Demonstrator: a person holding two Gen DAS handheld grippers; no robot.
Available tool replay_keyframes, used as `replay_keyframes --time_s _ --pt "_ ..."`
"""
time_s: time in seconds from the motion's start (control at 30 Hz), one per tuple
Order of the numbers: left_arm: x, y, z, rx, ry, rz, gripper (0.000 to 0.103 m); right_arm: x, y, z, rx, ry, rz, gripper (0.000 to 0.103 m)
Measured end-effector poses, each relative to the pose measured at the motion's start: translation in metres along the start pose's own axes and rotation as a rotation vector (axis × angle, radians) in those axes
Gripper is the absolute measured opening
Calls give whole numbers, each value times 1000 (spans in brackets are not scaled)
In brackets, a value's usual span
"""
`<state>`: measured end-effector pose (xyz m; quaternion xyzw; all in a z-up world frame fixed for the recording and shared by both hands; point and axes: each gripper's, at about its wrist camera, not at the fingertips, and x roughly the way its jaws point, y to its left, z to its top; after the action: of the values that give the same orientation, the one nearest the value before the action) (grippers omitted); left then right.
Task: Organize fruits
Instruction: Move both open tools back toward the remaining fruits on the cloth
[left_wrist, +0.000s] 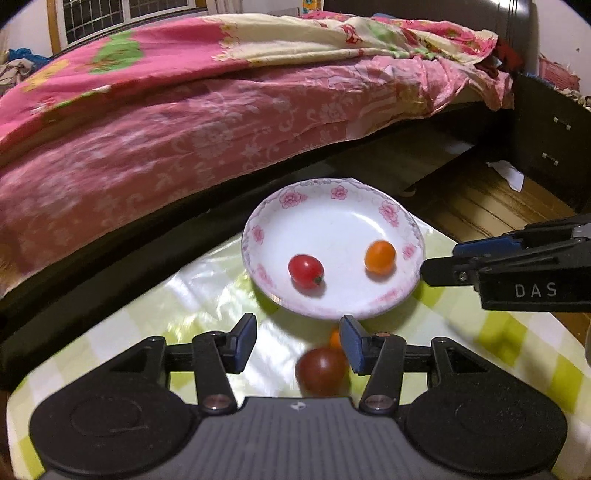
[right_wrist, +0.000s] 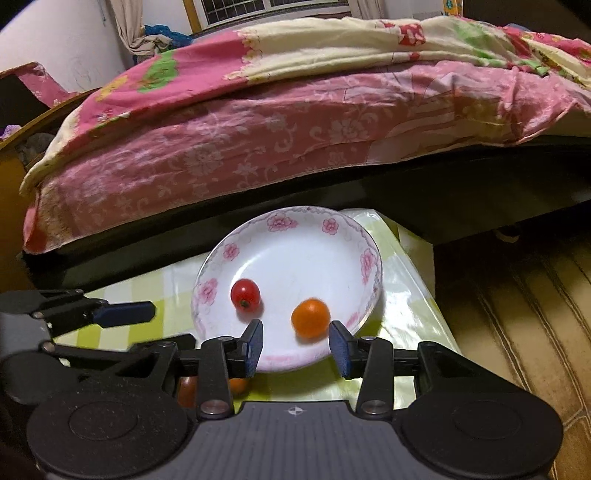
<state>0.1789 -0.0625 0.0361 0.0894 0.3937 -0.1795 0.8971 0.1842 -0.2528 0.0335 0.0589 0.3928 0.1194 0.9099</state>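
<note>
A white plate with a pink flower rim (left_wrist: 386, 212) (right_wrist: 280, 223) sits on a green-checked table. A red cherry tomato (left_wrist: 305, 270) (right_wrist: 245, 292) and an orange one (left_wrist: 380, 256) (right_wrist: 310, 318) lie in it. My left gripper (left_wrist: 298, 341) is open and empty, just in front of the plate. A dark red tomato (left_wrist: 321, 371) lies on the cloth between its fingers, with a small orange tomato (left_wrist: 335, 339) partly hidden behind the right finger. My right gripper (right_wrist: 296, 345) is open and empty over the plate's near rim, the orange tomato just ahead. It also shows in the left wrist view (left_wrist: 439, 267).
A bed with a pink floral cover (left_wrist: 192, 110) (right_wrist: 295, 118) stands close behind the table. Wooden floor (left_wrist: 480, 206) (right_wrist: 517, 314) lies beyond the table's right edge. A dark drawer cabinet (left_wrist: 550, 140) stands at the far right. Two tomatoes (right_wrist: 188, 391) lie partly hidden under the right gripper.
</note>
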Motion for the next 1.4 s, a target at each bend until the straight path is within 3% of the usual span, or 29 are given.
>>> replay_keyframes --time_s 0.3,0.47,0.6,1.0,1.4 --pt "-48 -2 -39 -31 -9 -22 62 -49 44 -32 -102 -45 -60 37" --pt "-56 6 -55 -44 -14 -22 64 -59 63 -48 -111 -35 -57 37" --pt "-53 15 -69 -57 14 -12 64 -55 73 -61 -142 -9 -75 37" --pt "-43 40 -101 -58 79 20 64 -32 87 -81 -178 80 8 38" --pt "-32 44 -103 -35 90 7 64 3 94 -82 -206 133 68 38"
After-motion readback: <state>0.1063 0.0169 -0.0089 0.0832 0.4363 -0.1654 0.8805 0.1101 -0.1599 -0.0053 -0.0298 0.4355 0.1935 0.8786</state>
